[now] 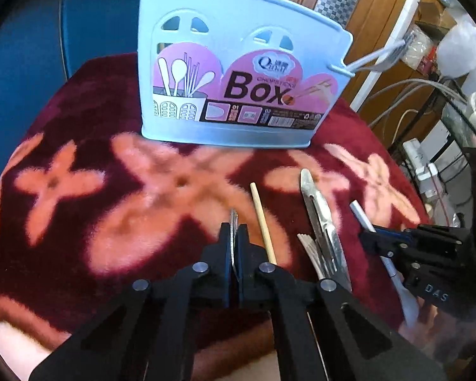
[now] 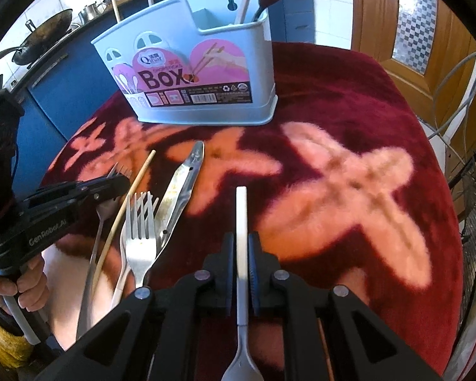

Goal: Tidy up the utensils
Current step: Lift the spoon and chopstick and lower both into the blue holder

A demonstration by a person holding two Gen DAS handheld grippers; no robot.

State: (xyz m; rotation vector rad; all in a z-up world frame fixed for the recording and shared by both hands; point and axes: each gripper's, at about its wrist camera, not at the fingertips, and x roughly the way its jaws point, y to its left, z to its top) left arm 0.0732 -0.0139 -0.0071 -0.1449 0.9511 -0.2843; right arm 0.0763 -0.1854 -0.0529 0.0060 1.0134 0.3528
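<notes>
The right gripper pinches the white handle of a grey spoon between its two black fingers. The spoon's bowl points back at the camera. Ahead stands a light blue plastic utensil box with a pink "Box" sticker, on a dark red fuzzy cloth with pink crosses. A fork and a white handle stick up from its right end. On the left, a silver fork, a thin wooden chopstick and shiny metal tongs lie close together. The left gripper holds another fork beside them.
</notes>
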